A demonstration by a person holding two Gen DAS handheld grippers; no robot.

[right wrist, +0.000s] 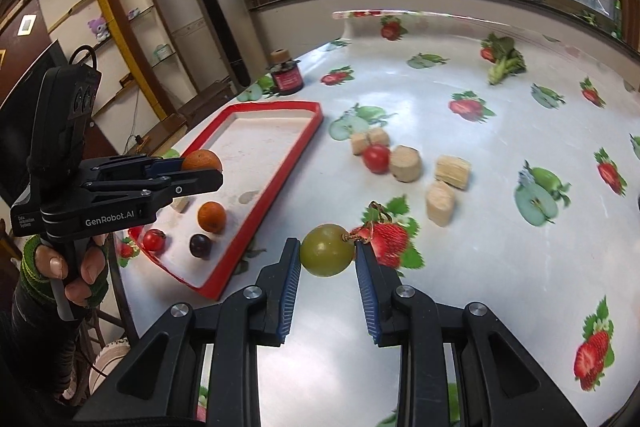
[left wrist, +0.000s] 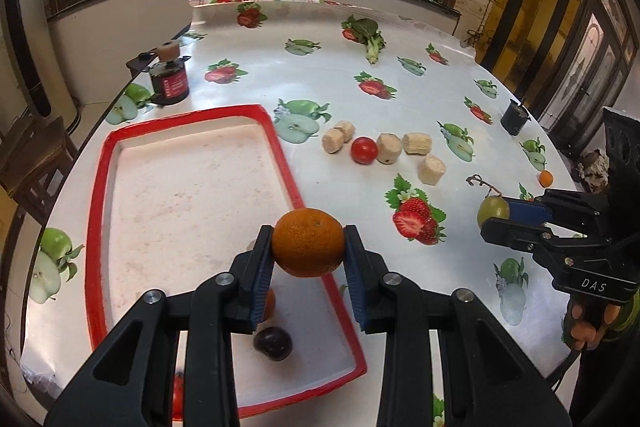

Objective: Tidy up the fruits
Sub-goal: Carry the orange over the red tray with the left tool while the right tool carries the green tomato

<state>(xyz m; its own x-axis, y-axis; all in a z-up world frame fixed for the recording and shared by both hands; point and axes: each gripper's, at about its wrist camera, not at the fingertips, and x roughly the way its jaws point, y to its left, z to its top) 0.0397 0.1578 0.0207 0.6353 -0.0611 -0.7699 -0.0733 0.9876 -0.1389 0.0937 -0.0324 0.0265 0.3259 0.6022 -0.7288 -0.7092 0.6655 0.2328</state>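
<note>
My left tongs (left wrist: 308,247) clenched on orange (left wrist: 308,242), held above near part of red tray (left wrist: 192,115). My right tongs (right wrist: 328,255) grip green grape (right wrist: 327,250) over counter (right wrist: 500,259), right of tray. In tray: second orange (right wrist: 212,217), dark plum (right wrist: 200,246), small tomato (right wrist: 154,239). Tomato (left wrist: 364,149) among corn pieces (left wrist: 389,148) farther out.

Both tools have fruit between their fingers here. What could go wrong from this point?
The left tool holds the orange above the tray's near rim; released here, it might roll off. The right tool looks only loosely closed around the green grape, so it may slip when lifted.
</note>
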